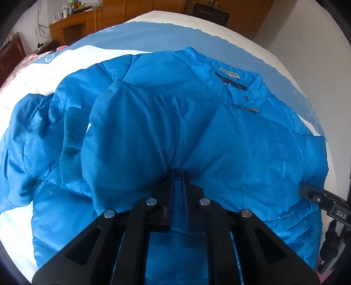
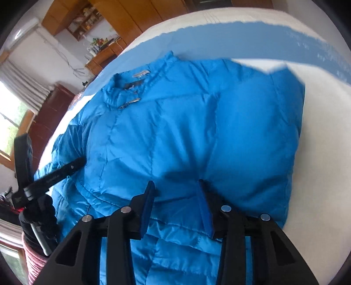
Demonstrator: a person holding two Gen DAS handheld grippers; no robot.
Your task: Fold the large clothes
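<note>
Left wrist view: a bed (image 1: 274,52) with a white and pale blue cover fills the frame, and a bright blue puffer jacket (image 1: 230,131) lies spread across it, front side up. The jacket's collar (image 1: 241,81) points to about 1 o'clock, with a small label inside it and a metal zipper pull (image 1: 252,109) just below. One sleeve lies bunched at 9 o'clock, beside a darker knit cuff (image 1: 72,136). A padded fold of the jacket rises from the centre toward 6 o'clock, where the left gripper (image 1: 178,175) is clenched tight on a pinch of blue fabric, its two black fingers nearly meeting. At 4 o'clock the tip of the right gripper (image 1: 316,195) rests at the jacket's edge. Wooden cabinets (image 1: 72,26) stand at 11 o'clock, beyond the bed.

Right wrist view: the same jacket (image 2: 186,131) covers the middle of the bed (image 2: 324,153), collar (image 2: 122,92) toward 11 o'clock. At 6 o'clock the right gripper (image 2: 175,186) has its fingers partly apart with a puffed ridge of the jacket's lower part bulging between them; the blue pads (image 2: 148,203) sit against the fabric on both sides, grasping it. The left gripper (image 2: 72,166) enters from 9 o'clock, its tip on the jacket near the sleeve. A window with curtains (image 2: 26,94) shows at 9 o'clock, wooden shelves (image 2: 87,19) at 11 o'clock.
</note>
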